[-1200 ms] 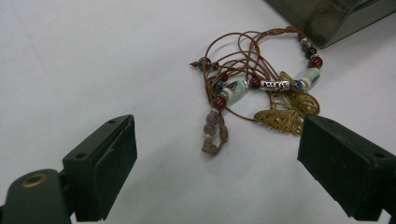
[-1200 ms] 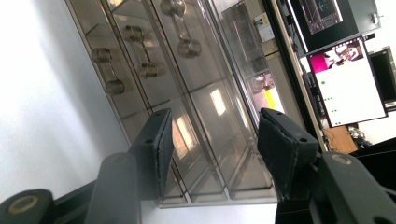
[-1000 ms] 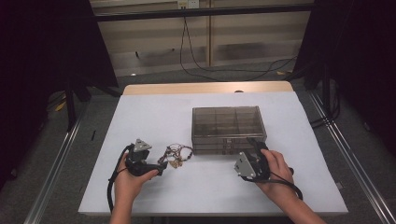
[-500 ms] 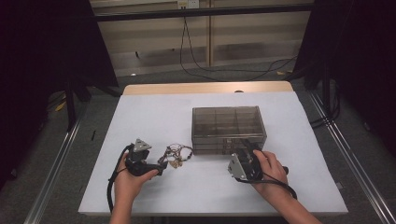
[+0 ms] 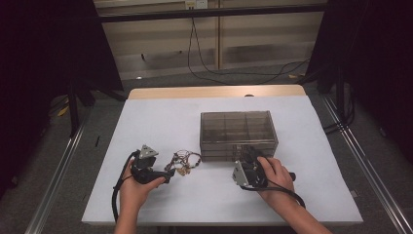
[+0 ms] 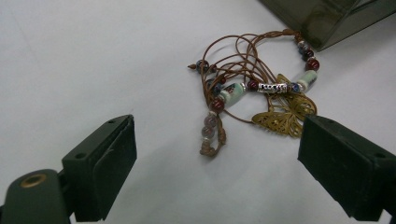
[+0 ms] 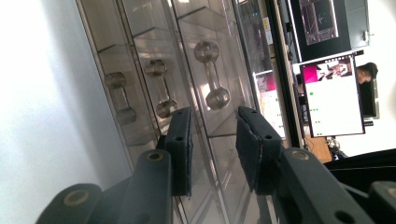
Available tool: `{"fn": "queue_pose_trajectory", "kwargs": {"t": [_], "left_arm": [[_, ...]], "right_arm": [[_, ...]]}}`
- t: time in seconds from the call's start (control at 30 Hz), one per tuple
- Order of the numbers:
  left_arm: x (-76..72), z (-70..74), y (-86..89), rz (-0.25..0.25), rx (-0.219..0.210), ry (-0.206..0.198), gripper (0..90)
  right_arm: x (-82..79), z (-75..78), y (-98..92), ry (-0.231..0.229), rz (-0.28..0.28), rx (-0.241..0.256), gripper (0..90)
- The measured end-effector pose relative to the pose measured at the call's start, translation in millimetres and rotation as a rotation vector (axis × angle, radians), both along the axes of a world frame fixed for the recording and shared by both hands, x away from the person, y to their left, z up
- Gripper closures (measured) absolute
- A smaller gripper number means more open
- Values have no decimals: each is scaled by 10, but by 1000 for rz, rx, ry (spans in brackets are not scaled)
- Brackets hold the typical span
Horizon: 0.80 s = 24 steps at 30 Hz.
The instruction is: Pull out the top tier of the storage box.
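Nothing stowed yet: beaded bracelet (image 6: 254,93) lying loose on the table (image 5: 160,122) just beside the drawer box (image 5: 237,129), left hand-held gripper (image 6: 219,165) spread wide before it, right hand-held gripper (image 7: 212,140) part-open at a drawer knob (image 7: 212,77), drawers unopened.

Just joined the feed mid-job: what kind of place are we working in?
Probably a lab or recording workspace, not a home: a white-covered table under a fixed camera, loose cables on the floor behind it, and computer monitors off to one side. The table holds a smoky plastic drawer box and a beaded bracelet.
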<state>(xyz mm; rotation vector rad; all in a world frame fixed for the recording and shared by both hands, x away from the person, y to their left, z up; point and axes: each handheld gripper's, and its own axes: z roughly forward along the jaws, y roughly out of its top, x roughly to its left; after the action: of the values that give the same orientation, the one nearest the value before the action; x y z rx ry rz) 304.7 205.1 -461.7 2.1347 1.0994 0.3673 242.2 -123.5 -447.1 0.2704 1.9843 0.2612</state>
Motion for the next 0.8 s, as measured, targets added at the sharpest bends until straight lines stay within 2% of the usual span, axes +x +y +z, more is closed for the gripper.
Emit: {"fn": "queue_pose_trajectory", "kwargs": {"t": [0.2, 0.37, 0.53, 0.67, 0.7, 0.8], "left_arm": [[-3, 9, 14, 0, 8, 2, 116], [-2, 3, 5, 3, 1, 0, 116], [1, 1, 4, 3, 2, 0, 116], [2, 2, 5, -3, -2, 2, 116], [-2, 1, 4, 5, -3, 1, 116], [-4, 4, 5, 5, -2, 2, 116]], "right_arm": [[16, -19, 44, -1, 4, -13, 694], [42, -25, 80, -17, -2, -49, 719], [43, -38, 106, -30, -2, -63, 738], [31, -62, 147, -50, -5, -96, 763], [43, -48, 154, -57, 7, -124, 791], [41, -44, 155, -54, 3, -123, 798]]}}
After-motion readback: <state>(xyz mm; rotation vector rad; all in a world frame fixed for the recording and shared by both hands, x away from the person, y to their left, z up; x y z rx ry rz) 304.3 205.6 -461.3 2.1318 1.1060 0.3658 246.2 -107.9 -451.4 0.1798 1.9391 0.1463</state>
